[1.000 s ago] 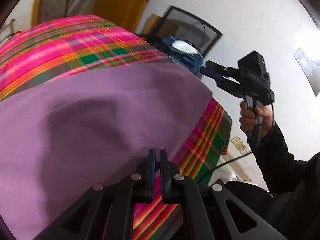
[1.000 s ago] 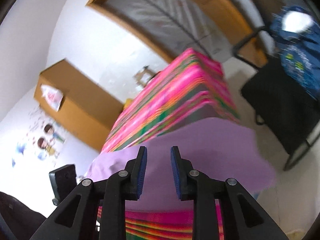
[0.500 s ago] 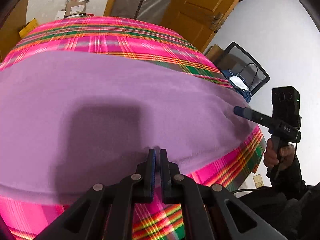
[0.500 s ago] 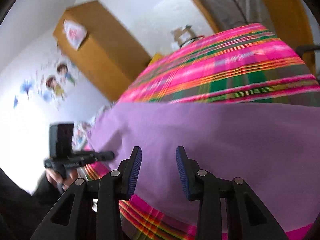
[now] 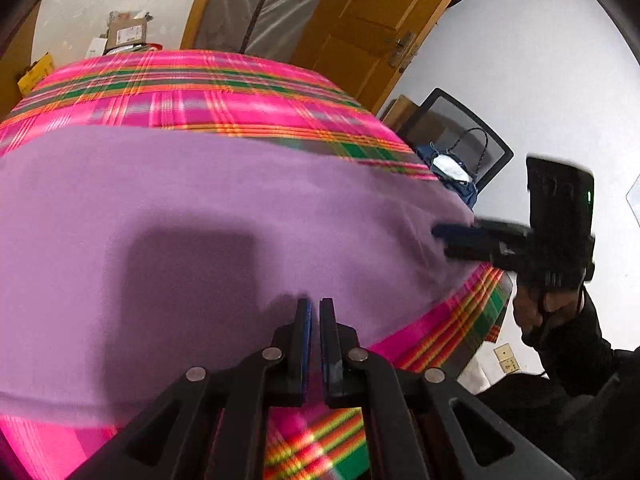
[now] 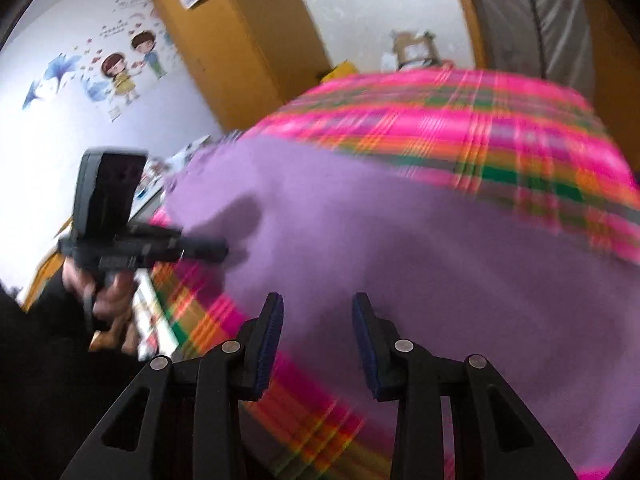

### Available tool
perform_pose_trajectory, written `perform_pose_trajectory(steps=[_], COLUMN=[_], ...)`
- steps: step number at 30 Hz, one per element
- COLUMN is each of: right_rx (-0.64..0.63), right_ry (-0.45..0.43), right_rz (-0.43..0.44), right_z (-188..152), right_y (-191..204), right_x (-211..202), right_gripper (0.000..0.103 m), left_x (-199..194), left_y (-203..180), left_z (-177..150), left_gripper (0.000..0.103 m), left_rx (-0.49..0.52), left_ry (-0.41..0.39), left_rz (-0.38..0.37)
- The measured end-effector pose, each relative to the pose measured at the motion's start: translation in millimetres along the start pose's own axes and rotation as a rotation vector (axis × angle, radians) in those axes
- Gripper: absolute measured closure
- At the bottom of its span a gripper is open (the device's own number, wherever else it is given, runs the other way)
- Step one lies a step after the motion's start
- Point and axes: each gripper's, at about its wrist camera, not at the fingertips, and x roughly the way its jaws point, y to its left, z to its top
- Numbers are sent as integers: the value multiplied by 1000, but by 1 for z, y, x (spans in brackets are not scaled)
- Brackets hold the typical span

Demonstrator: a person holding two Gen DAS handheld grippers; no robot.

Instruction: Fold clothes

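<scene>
Lying flat across the plaid-covered surface (image 5: pixel 248 92), a purple garment (image 5: pixel 208 208) has its near edge clenched by the left gripper (image 5: pixel 314 308). The right gripper (image 6: pixel 318 306) hovers over the cloth's right end, fingers (image 6: pixel 362 320) spread wide.

The left gripper (image 5: pixel 314 304), jaws nearly together, sits over the purple cloth (image 5: pixel 200 208). The cloth covers the plaid-covered table (image 5: pixel 224 92) to its near edge.

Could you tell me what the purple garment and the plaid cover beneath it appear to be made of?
Purple garment: probably a soft, matte knit such as cotton jersey; it lies limp with shallow wrinkles and no sheen. Plaid cover: apparently a woven cloth, since the pink, green and orange stripes cross in a check; the fibre cannot be told, and blur hides the weave.
</scene>
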Motion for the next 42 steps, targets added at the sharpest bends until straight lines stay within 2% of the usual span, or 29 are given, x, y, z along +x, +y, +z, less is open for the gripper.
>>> perform_pose_trajectory(steps=[6,9,12,16,17,18,21,25,27,29,32,36,42], right_rx=[7,5,23,7,-10,-31,-94,-133,-106,-59,-24,-89,-155], right_ry=[-50,24,113,200,207,206,198,141,125,127,80,43,154], right_rz=[-88,-50,-21,8,6,0,-25,-78,-179,-222,-185,-100,-73], right_z=[57,80,90,86,84,82,78,81,85,87,85,67,20], right_y=[-29,-50,-69,-72,-69,-65,-55,-50,-59,-69,-69,-44,-22], right_x=[8,28,52,75,76,76,74,65,65,66,52,31,39], right_gripper=[65,65,65,65,69,81,92,94,93,90,90,90,89], left_x=[16,18,18,17,17,17,17,18,17,16,15,15,16], left_y=[4,7,10,9,10,11,16,19,19,18,18,18,10], left_z=[3,1,0,-2,-1,-1,-1,1,0,-1,-2,-1,3], left_gripper=[100,100,100,100,100,100,100,100,100,100,100,100,100], left_rx=[-9,-24,-43,-49,-51,-55,-72,-75,-73,-70,-64,-61,-33], left_ry=[27,24,19,13,12,11,12,13,12,13,14,19,34], left_rz=[-3,-19,-30,-37,-41,-47,-71,-81,-77,-73,-67,-62,-43])
